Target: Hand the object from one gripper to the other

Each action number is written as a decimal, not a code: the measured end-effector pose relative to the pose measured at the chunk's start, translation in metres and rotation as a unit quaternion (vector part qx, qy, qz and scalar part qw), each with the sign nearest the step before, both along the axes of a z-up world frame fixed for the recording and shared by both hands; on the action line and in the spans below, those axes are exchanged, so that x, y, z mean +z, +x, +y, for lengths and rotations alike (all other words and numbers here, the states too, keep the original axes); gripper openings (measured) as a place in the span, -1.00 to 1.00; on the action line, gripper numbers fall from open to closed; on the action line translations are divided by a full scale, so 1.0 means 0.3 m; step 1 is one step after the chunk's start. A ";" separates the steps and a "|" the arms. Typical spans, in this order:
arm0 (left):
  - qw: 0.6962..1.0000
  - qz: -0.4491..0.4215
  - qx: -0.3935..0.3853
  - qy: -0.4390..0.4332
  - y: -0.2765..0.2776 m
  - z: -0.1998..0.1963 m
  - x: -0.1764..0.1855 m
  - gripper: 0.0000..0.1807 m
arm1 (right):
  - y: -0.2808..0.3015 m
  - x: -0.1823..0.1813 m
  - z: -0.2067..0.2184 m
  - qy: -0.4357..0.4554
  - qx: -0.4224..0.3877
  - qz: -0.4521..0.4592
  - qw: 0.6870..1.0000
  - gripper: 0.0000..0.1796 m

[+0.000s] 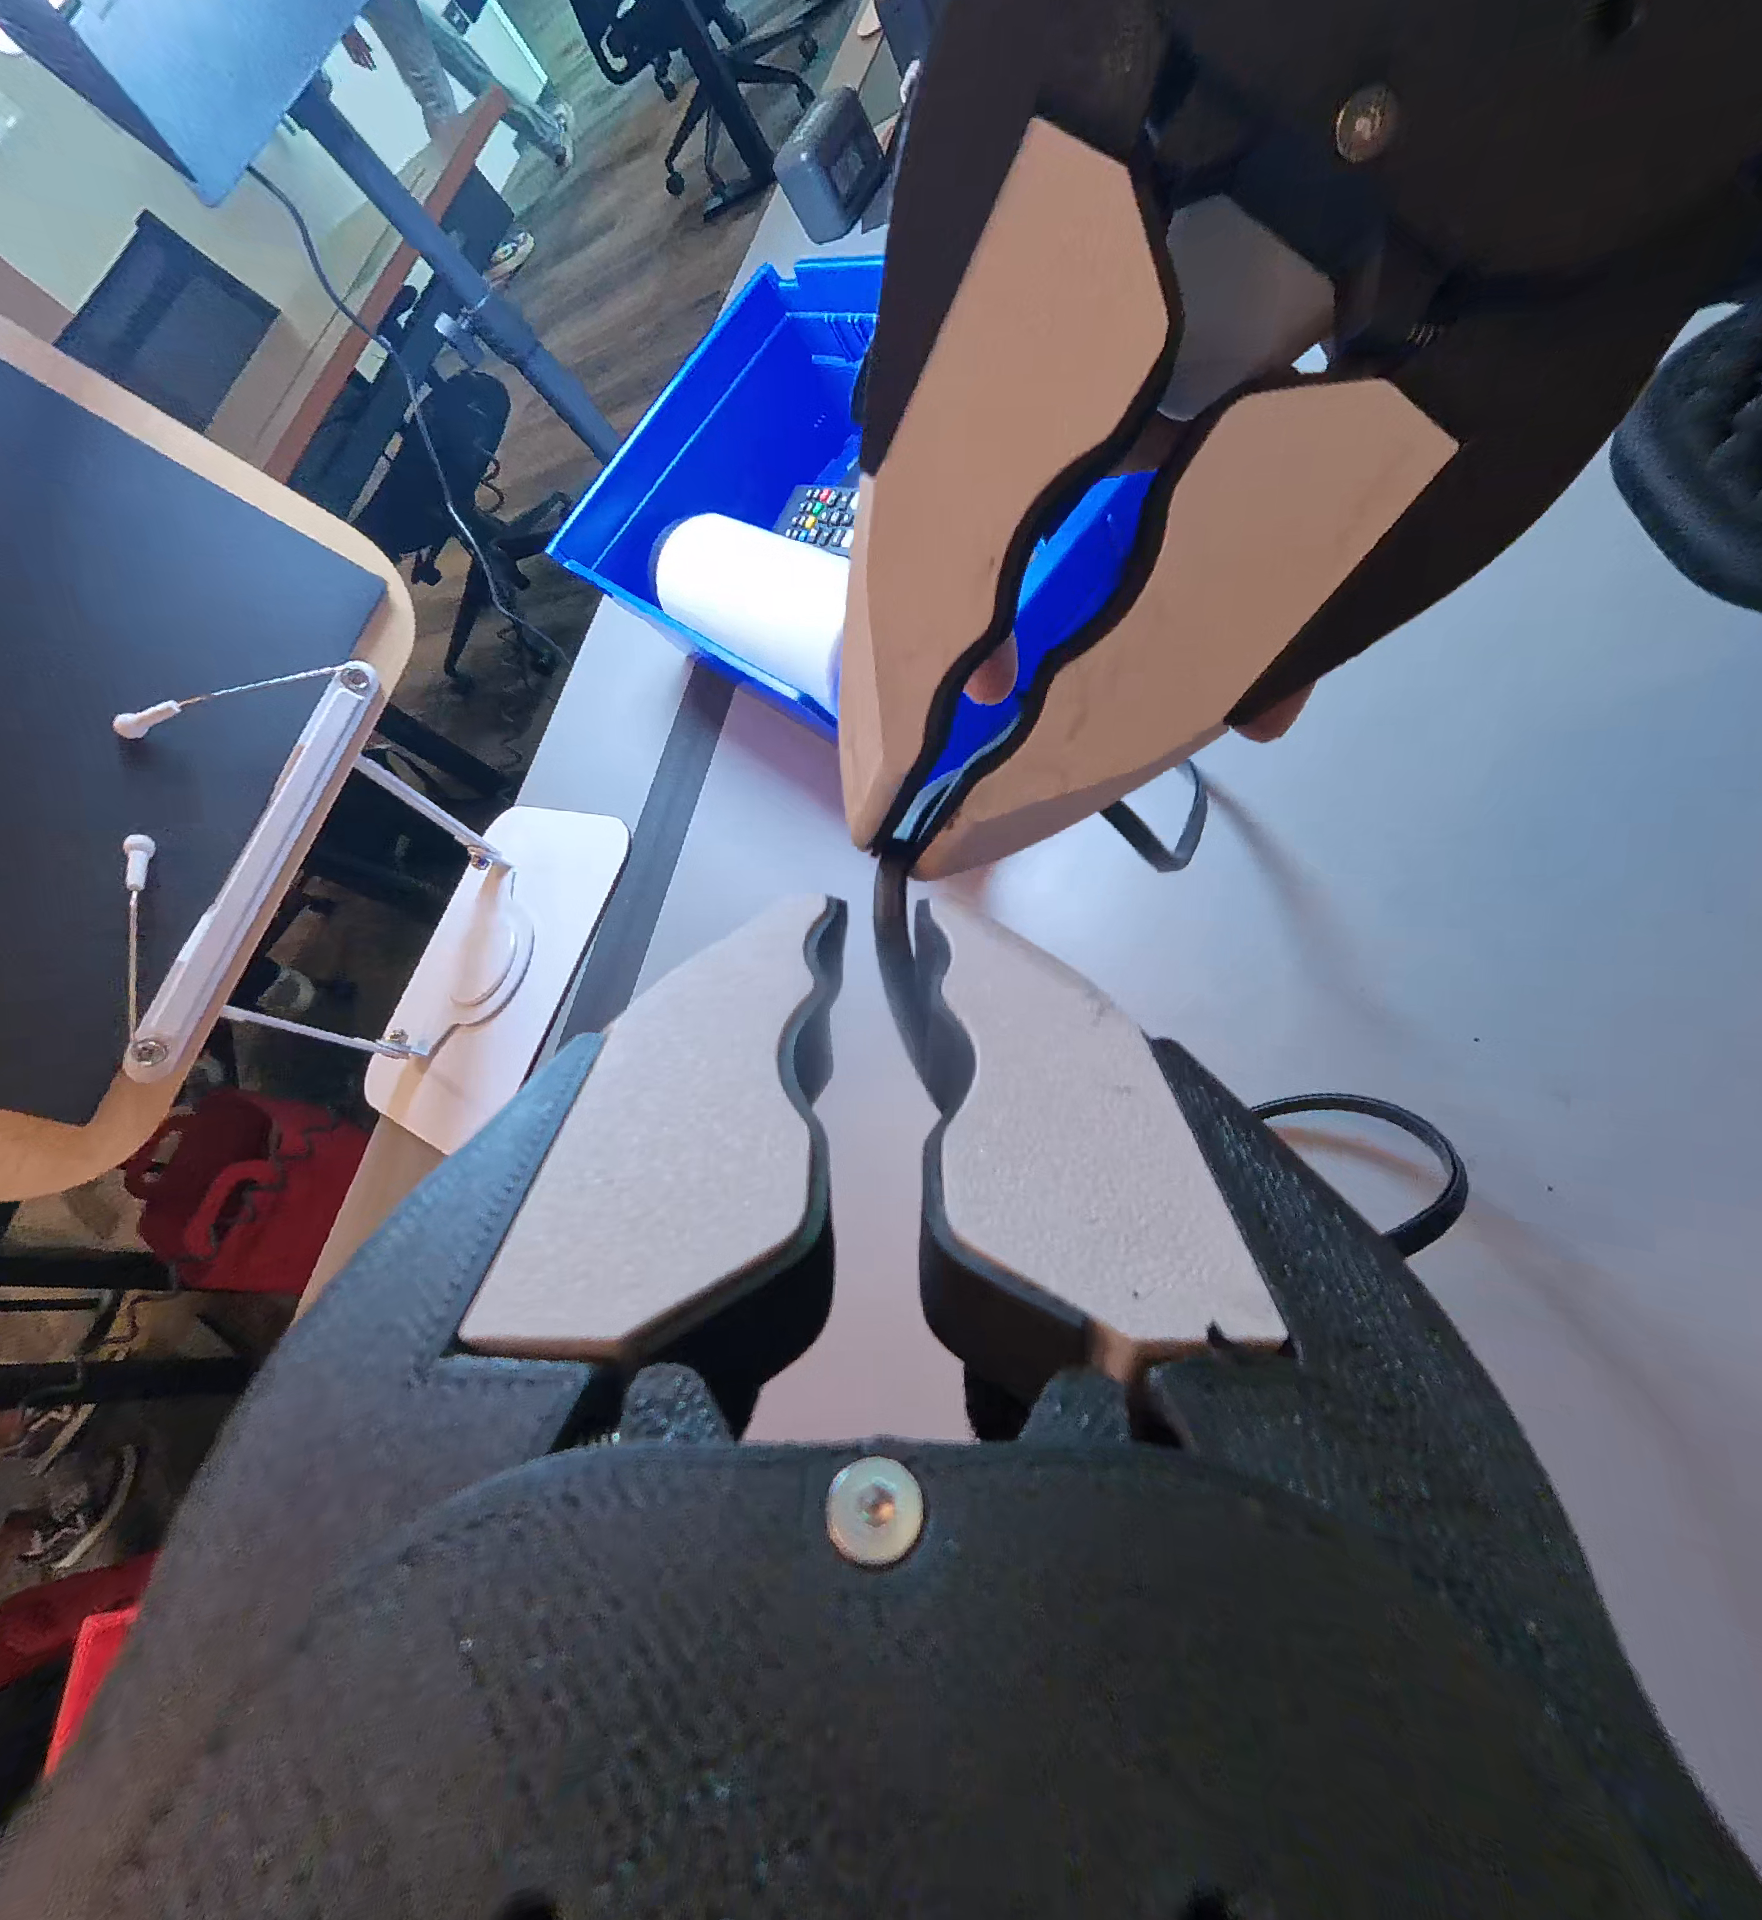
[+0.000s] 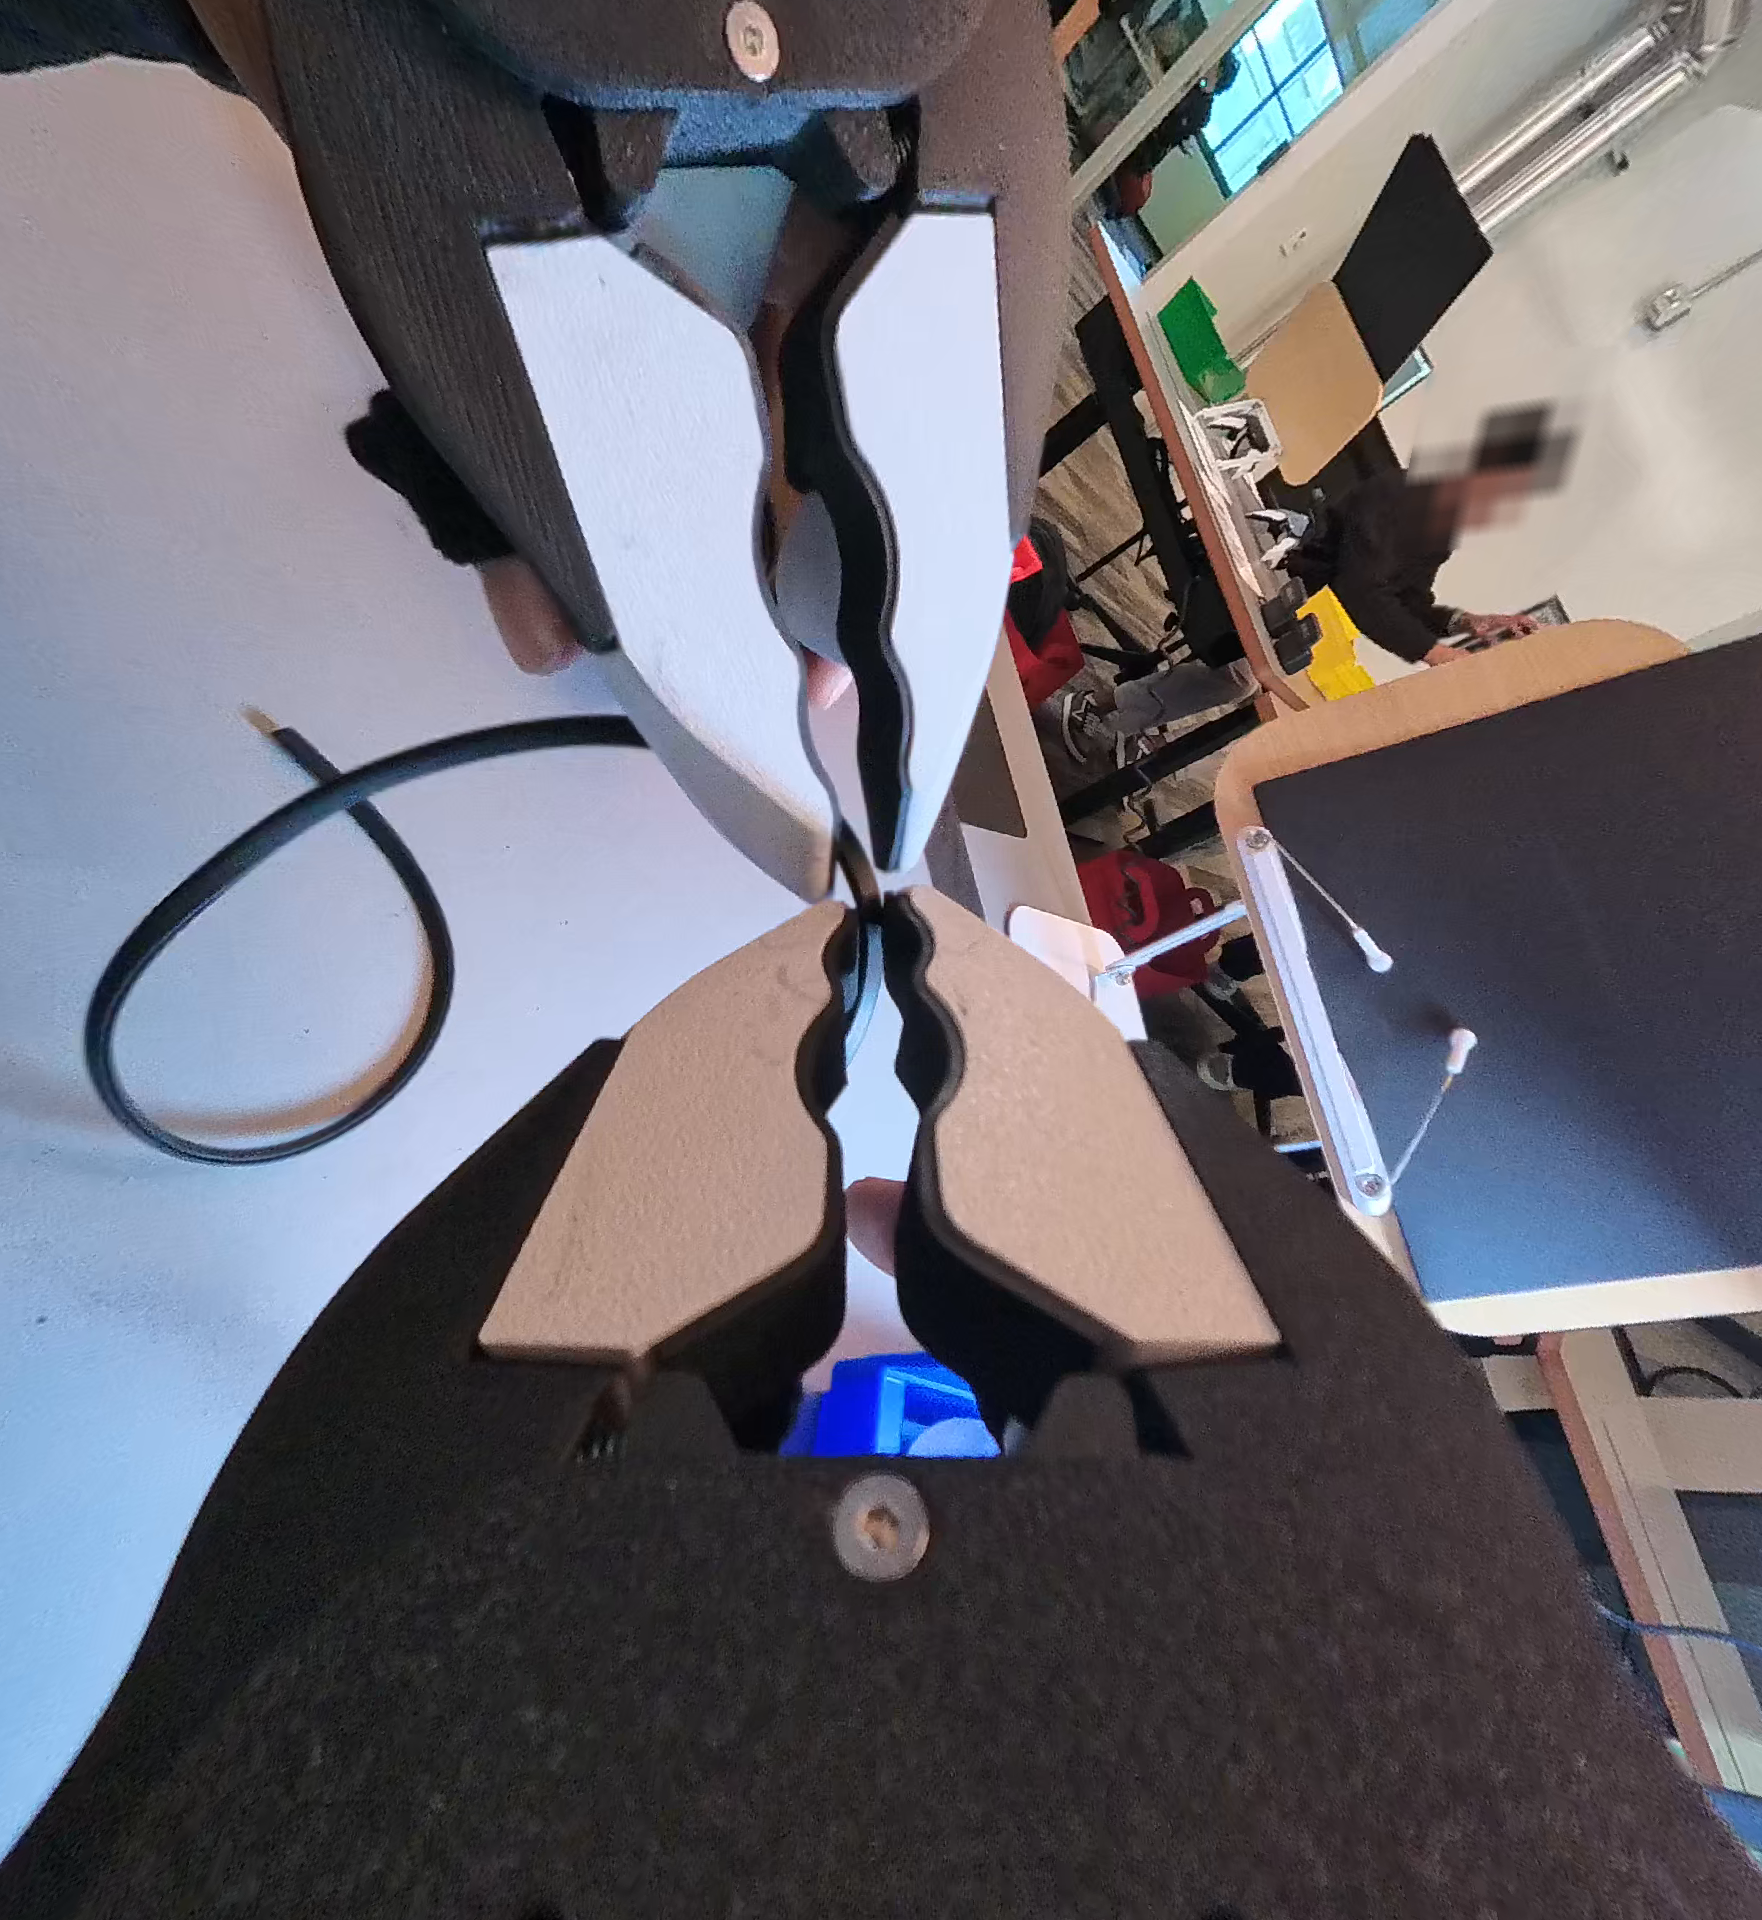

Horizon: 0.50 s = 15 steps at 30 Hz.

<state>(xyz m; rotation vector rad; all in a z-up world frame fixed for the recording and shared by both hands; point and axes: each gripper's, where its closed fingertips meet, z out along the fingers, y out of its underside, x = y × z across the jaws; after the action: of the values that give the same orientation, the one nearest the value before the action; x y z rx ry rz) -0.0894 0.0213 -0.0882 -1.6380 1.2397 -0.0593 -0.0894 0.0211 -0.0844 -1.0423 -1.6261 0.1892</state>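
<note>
A black flat cable (image 1: 896, 966) hangs between the two grippers, which face each other tip to tip above the grey table (image 1: 1531, 883). My right gripper (image 2: 866, 906) is shut on the cable at its fingertips; in the left wrist view it comes in from above (image 1: 892, 847). My left gripper (image 1: 879, 909) is open a little, with the cable running down between its fingers and lying against the right one. It comes from the top in the right wrist view (image 2: 861, 852). The rest of the cable (image 2: 233, 935) curls in a loose loop over the table.
A blue bin (image 1: 711, 436) holding a white roll (image 1: 752, 592) and a remote (image 1: 820, 514) stands on the table beyond the grippers. A black board with a wooden rim (image 1: 77, 675) stands beside the table. A person (image 2: 1396, 561) sits at a far desk. My two grippers' fingertips are within a few centimetres of each other.
</note>
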 end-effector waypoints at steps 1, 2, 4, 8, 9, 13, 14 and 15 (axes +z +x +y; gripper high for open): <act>1.000 0.003 -0.002 0.002 0.004 -0.001 -0.003 -0.90 | -0.001 0.000 -0.001 0.003 -0.001 -0.001 1.000 -0.95; 1.000 0.004 -0.002 0.003 0.005 -0.001 -0.003 -0.93 | 0.000 0.000 0.000 0.007 -0.002 -0.003 1.000 -0.95; 1.000 0.000 -0.003 0.003 0.004 -0.001 0.002 -0.93 | -0.001 0.006 0.000 0.000 -0.001 0.005 1.000 -0.95; 1.000 -0.005 0.002 0.006 -0.014 0.004 0.013 -0.94 | 0.008 -0.007 0.023 -0.012 -0.012 0.002 1.000 -0.87; 1.000 -0.007 0.002 0.006 -0.018 0.005 0.017 -0.94 | 0.009 -0.016 0.027 -0.017 -0.013 -0.002 1.000 -0.87; 1.000 -0.007 0.003 0.007 -0.027 0.004 0.021 -0.94 | 0.002 -0.028 0.029 -0.018 -0.014 -0.006 1.000 -0.92; 1.000 -0.005 0.003 0.007 -0.028 0.004 0.020 -0.94 | 0.002 -0.028 0.030 -0.015 -0.015 -0.006 1.000 -0.92; 1.000 -0.004 0.003 0.007 -0.028 0.004 0.017 -0.94 | 0.003 -0.028 0.030 -0.014 -0.016 -0.008 1.000 -0.93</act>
<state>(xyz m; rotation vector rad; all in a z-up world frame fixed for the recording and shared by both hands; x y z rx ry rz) -0.0978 0.0226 -0.0829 -1.6283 1.2273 -0.0537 -0.0884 0.0301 -0.0930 -1.0940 -1.6244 0.1835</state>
